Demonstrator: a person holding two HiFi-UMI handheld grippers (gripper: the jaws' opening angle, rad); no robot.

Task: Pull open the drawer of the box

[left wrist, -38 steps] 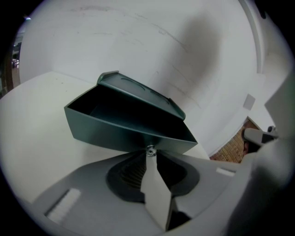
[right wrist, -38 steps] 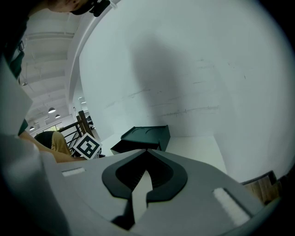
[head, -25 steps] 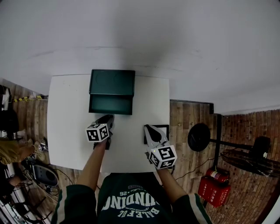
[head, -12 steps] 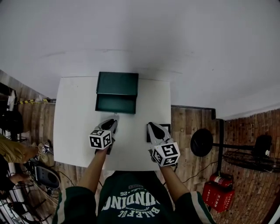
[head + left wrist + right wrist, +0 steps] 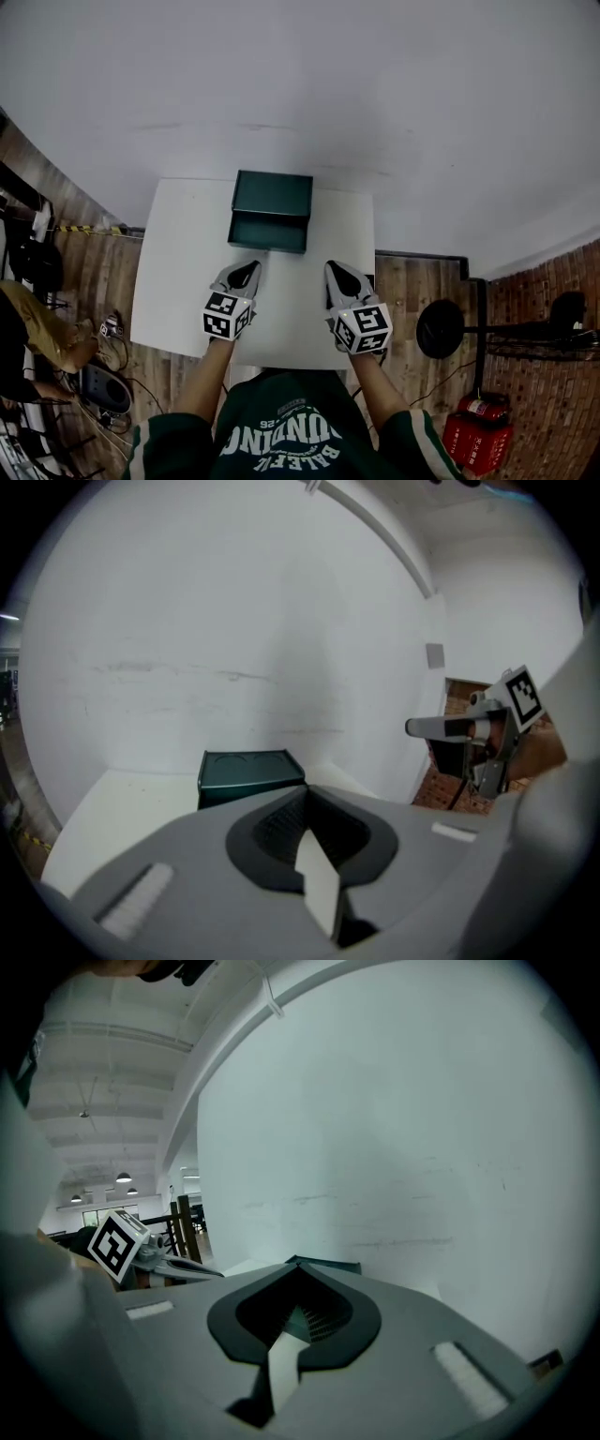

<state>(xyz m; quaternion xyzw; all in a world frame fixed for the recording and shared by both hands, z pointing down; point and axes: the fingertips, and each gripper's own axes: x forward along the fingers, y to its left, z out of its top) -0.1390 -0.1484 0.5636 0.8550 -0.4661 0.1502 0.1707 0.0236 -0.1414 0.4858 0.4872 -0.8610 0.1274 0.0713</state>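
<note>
Both grippers hover low over the white table, shut, short of the green box.

Both forearms reach forward from the body. The left gripper (image 5: 248, 270) and right gripper (image 5: 336, 272) lie side by side, well apart and angled slightly inward. The left jaws are closing tip to tip with nothing between them, and the right jaws also sit together, empty. The table (image 5: 178, 272) has its near edge beneath the marker cubes. There is broad bare surface outside the left jaws, while the table's right edge runs just outside the right jaws. The box (image 5: 273, 193) stands ahead of both jaw pairs, back against the wall (image 5: 300, 94), with its front face (image 5: 268, 232) turned to them. It is nearer the left tips, with a strip of bare table between. Whether its drawer stands out cannot be told.
</note>
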